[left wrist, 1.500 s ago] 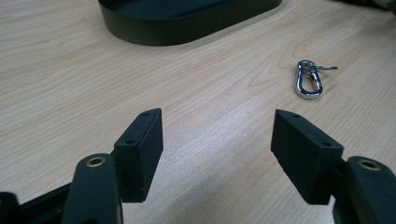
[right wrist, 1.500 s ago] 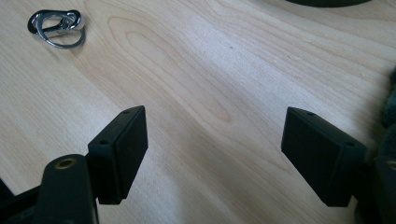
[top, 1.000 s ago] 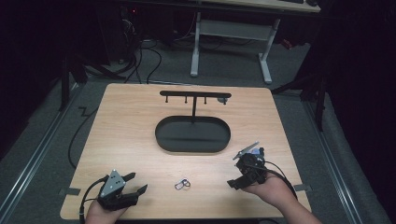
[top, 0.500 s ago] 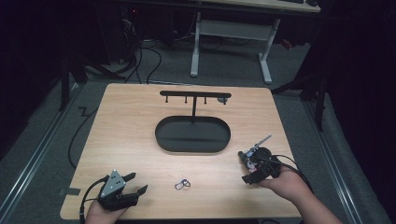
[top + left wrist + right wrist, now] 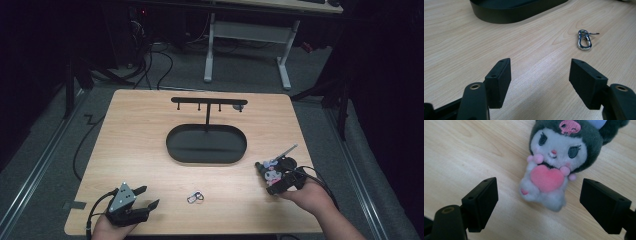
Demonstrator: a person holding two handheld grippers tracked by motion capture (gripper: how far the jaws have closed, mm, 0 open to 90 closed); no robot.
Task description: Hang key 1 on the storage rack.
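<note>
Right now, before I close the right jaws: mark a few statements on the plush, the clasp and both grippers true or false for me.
1. The plush toy lies on the table, ahead of the right gripper. True.
2. The right gripper is clamped on the plush toy. False: its jaws have just been opening and stand apart, touching nothing.
3. The metal clasp hangs from the black stand. False: it lies on the table.
4. The left gripper is open and empty. True.
5. The stand's oval base holds the clasp. False.
</note>
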